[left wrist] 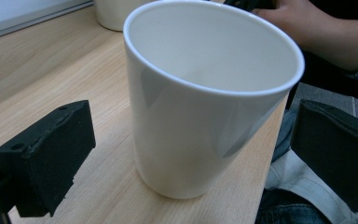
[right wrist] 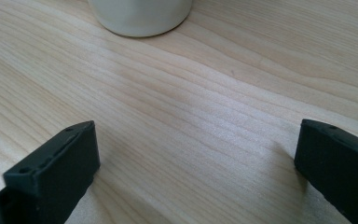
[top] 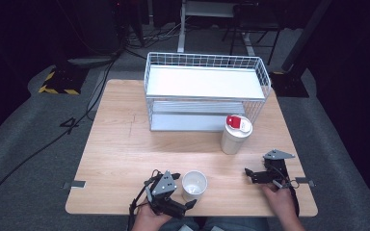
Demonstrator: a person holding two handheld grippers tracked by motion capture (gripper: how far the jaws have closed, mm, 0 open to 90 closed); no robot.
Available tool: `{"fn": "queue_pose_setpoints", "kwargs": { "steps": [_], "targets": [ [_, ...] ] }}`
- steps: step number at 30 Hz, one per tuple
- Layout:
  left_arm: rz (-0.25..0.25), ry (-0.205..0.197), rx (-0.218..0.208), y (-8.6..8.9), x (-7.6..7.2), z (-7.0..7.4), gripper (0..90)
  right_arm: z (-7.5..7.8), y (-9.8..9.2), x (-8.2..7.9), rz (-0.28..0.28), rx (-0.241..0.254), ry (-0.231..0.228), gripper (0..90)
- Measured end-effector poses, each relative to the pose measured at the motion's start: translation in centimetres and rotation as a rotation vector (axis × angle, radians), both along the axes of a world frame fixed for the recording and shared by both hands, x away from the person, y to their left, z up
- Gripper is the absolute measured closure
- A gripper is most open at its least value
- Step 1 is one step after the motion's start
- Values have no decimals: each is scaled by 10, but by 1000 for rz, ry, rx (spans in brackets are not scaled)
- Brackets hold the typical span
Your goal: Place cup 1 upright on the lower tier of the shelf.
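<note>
The white cup [top: 194, 185] stands upright and empty close to the worktop's [top: 120, 154] near edge, a little left of the middle. The left tool [top: 182, 189] has its jaws spread wide on either side of the cup; in the left gripper view the cup [left wrist: 200, 116] sits between the two black pads with a clear gap at each side, so nothing is held yet. By my reading the step in hand is the grasp of the cup, with the tool lined up but not closed. The next move calls for closing the jaws evenly on the cup's wall, low enough that the tapered, glossy side does not slip upward out of the pads.

The right tool [top: 256, 175] rests near the worktop's near right corner, jaws wide apart over bare wood and holding nothing. The white lidded container [top: 235, 134] with a red flap stands beyond it, just in front of the wire rack [top: 207, 91] at the far edge.

The cup sits close to the near edge, so a sideways nudge towards the person could tip it off. The middle of the worktop is open, leaving free room to lift and carry the cup forward.
</note>
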State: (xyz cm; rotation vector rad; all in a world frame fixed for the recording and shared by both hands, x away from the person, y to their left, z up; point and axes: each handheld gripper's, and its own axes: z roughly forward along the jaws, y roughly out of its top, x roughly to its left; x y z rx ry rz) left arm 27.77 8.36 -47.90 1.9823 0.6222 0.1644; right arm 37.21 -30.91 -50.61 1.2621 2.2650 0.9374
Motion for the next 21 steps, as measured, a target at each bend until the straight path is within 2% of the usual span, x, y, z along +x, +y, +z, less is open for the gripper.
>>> {"fn": "queue_pose_setpoints", "kwargs": {
  "steps": [10,16,17,21],
  "targets": [
    [-14,24,30,-13,6,-7,25,0,0,0,-4,0,1,2],
    [-19,23,55,-18,7,-11,95,0,0,0,-3,0,0,2],
    [-23,28,57,-19,7,-12,141,0,0,0,-4,0,0,2],
    [-16,36,59,-18,8,-13,167,0,0,0,-4,0,0,2]
  ]
}}
